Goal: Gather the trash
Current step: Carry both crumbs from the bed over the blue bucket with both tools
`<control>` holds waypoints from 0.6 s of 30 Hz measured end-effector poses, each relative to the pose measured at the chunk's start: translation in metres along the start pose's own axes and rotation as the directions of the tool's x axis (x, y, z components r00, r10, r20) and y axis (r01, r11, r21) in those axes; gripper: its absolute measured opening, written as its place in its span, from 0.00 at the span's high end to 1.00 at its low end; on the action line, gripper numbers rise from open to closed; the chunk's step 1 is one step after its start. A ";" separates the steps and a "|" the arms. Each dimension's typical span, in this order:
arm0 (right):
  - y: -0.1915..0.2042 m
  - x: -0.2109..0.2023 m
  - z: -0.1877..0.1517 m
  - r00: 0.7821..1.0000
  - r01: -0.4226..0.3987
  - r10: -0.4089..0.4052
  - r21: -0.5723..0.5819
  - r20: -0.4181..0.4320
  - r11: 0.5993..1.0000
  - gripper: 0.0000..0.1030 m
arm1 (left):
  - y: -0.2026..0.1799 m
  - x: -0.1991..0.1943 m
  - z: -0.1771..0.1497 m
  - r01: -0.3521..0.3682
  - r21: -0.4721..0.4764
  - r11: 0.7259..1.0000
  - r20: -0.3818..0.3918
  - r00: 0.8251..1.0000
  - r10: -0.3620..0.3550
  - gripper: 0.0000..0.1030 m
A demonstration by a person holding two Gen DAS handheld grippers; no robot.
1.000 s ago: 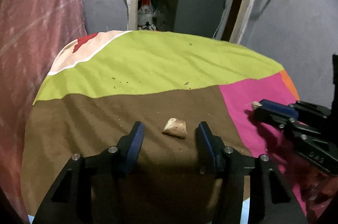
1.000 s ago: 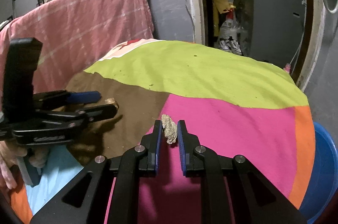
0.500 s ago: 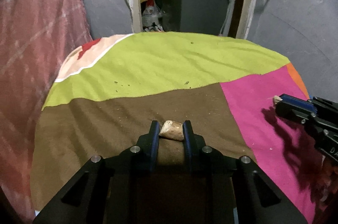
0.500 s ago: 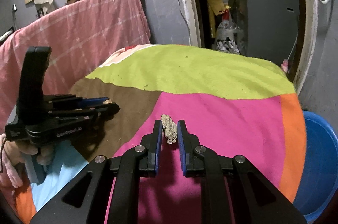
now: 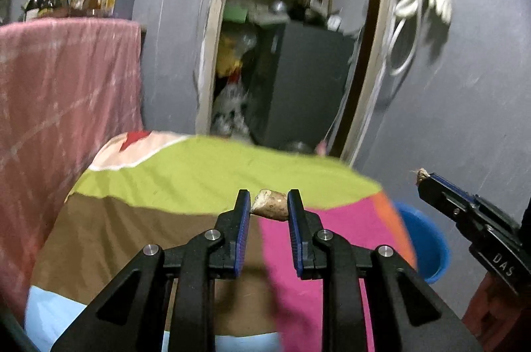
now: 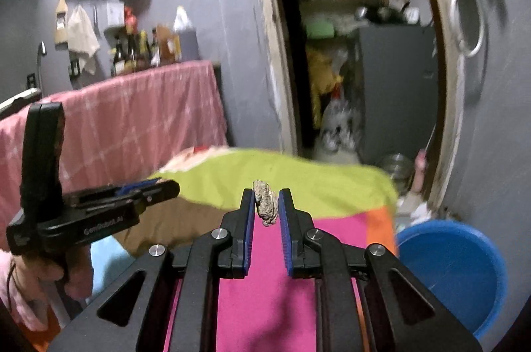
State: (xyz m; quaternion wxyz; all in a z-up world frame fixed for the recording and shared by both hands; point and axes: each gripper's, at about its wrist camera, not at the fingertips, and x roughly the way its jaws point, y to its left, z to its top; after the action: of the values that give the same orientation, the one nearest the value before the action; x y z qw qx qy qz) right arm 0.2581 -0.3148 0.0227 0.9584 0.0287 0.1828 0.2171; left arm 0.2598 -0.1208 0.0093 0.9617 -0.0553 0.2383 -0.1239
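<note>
Tan scrap: the tan scrap (image 5: pixel 269 205), pale and wedge-shaped, is pinched between the blue pads of the left gripper (image 5: pixel 268 206); it hangs in the air above the bedspread (image 5: pixel 186 182), touching no cloth.
Grey wad: the grey wad (image 6: pixel 265 206), crumpled and lumpy, is clamped at the tips of the right gripper (image 6: pixel 265 206), also clear of the cloth.
Left fingers: drawn in to a narrow gap and pressing on both sides of the tan scrap. The jaws were closing within the last second and now rest on it.
Right fingers: nearly together, only the wad's thickness between them.
Blue tub: the blue tub (image 6: pixel 454 272) stands on the floor beside the bed's far right corner, below and to the right of the right gripper. Its inside appears bare as far as visible.
Progress (judgement): both pieces picked up, neither dropped off. The tub is the likely bin, so carry and release remain for each.
Leftover: the bedspread is blurred; no further trash can be made out on it, but small crumbs could not be told.
Count, trash pieces: two, one per gripper.
Count, grippers: two.
Count, tubs: one.
Count, hands seen: one, a hand (image 6: pixel 36 279) on the left gripper's handle.
</note>
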 end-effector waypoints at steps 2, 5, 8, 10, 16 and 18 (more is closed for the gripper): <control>-0.003 -0.014 0.006 0.998 0.028 -0.027 -0.010 0.054 1.000 0.88 | -0.015 -0.010 0.007 0.013 0.005 1.000 0.063 0.998 -0.013 0.82; -0.007 -0.036 0.012 0.989 0.078 -0.073 -0.030 0.131 0.997 0.88 | -0.038 -0.023 0.014 0.034 0.008 0.999 0.148 0.988 -0.034 0.82; -0.011 -0.059 0.018 0.968 0.143 -0.129 -0.052 0.213 0.988 0.88 | -0.057 -0.032 0.022 0.054 0.008 0.998 0.221 0.974 -0.055 0.82; -0.015 -0.070 0.021 0.954 0.180 -0.160 -0.056 0.255 0.982 0.88 | -0.068 -0.036 0.028 0.065 0.014 0.998 0.263 0.962 -0.066 0.82; -0.031 -0.098 0.031 0.902 0.277 -0.236 -0.065 0.362 0.959 0.88 | -0.102 -0.051 0.033 0.090 0.033 0.995 0.349 0.932 -0.096 0.82; -0.036 -0.106 0.031 0.887 0.298 -0.251 -0.066 0.388 0.952 0.88 | -0.110 -0.052 0.033 0.095 0.038 0.995 0.364 0.926 -0.102 0.82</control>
State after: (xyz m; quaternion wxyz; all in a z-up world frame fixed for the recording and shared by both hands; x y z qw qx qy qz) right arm 0.1952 -0.3915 0.0828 0.9965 -0.0159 -0.0150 0.0805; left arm 0.2077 -0.2110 0.0799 0.9823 -0.0799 0.0508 -0.1617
